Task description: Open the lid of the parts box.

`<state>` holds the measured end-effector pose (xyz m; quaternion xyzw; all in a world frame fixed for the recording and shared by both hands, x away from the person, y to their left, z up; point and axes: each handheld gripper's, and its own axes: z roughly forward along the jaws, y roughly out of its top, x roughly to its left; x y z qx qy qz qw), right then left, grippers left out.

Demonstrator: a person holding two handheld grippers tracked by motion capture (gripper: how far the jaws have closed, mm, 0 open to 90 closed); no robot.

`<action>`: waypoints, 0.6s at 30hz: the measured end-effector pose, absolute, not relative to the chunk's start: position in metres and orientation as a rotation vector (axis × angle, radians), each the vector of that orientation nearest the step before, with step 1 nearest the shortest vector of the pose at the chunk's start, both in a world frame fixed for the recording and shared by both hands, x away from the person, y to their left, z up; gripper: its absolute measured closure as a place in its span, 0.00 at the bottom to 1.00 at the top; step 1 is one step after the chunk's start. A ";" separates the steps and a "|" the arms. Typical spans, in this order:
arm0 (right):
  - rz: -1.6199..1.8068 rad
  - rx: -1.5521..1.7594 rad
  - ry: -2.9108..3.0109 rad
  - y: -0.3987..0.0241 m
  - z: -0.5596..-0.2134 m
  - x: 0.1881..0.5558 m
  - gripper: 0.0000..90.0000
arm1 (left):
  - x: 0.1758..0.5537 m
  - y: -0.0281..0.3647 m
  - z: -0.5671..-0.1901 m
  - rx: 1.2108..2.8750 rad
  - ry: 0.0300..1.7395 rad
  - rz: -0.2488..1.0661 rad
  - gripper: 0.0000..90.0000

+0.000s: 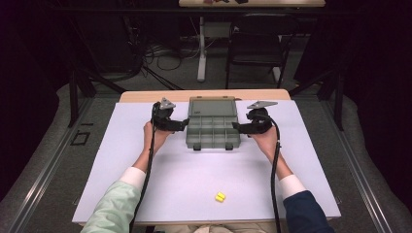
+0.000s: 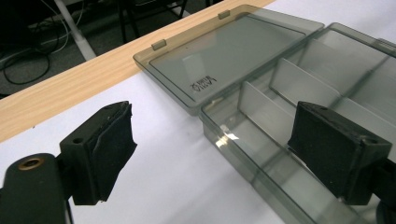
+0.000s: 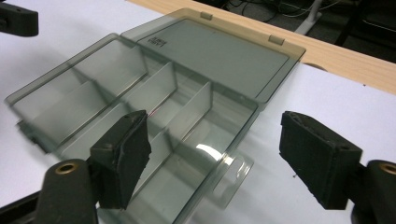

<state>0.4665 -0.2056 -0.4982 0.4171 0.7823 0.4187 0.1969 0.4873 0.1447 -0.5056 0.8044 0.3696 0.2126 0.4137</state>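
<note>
1. Organiser box [image 1: 213, 130]: smoky clear plastic, divided into compartments, sitting at the far middle of the white table cover [image 1: 204, 179]. All its compartments look empty.
2. Lid [image 1: 213, 107]: hinged at the far side, lying open and flat behind the tray, its far edge over the wooden table edge [image 1: 145, 96]. In your left gripper view two small latch tabs [image 2: 159, 44] show on its outer edge.
3. Your left gripper [image 1: 185, 123]: held at the box's left side, jaws pointing at it. In your left gripper view [image 2: 210, 149] the jaws stand wide apart and grip nothing; the box's near left wall lies between them, with one pad [image 2: 337, 151] over the tray and the other [image 2: 110, 145] over bare table cover.
4. Your right gripper [image 1: 235, 126]: held at the box's right side, mirrored to the left. In your right gripper view [image 3: 217, 156] the jaws are spread wide and empty; one pad [image 3: 126, 156] sits over the compartments, the other [image 3: 317, 156] over the table cover, with the side wall and its clear handle tab [image 3: 233, 175] between them.
5. Small yellow object [image 1: 220, 196]: on the table cover near your edge, well apart from the box; too small to identify.
6. Dark chair [image 1: 255, 46]: on the floor beyond the table.
</note>
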 end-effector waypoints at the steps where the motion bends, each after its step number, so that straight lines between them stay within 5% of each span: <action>1: 1.177 1.163 2.194 -0.206 -0.498 0.463 0.25 | 0.484 0.146 -0.506 2.022 0.926 0.536 0.14; 18: 1.188 1.080 2.237 -0.218 -0.503 0.415 0.19 | 0.428 0.169 -0.522 2.065 0.893 0.554 0.08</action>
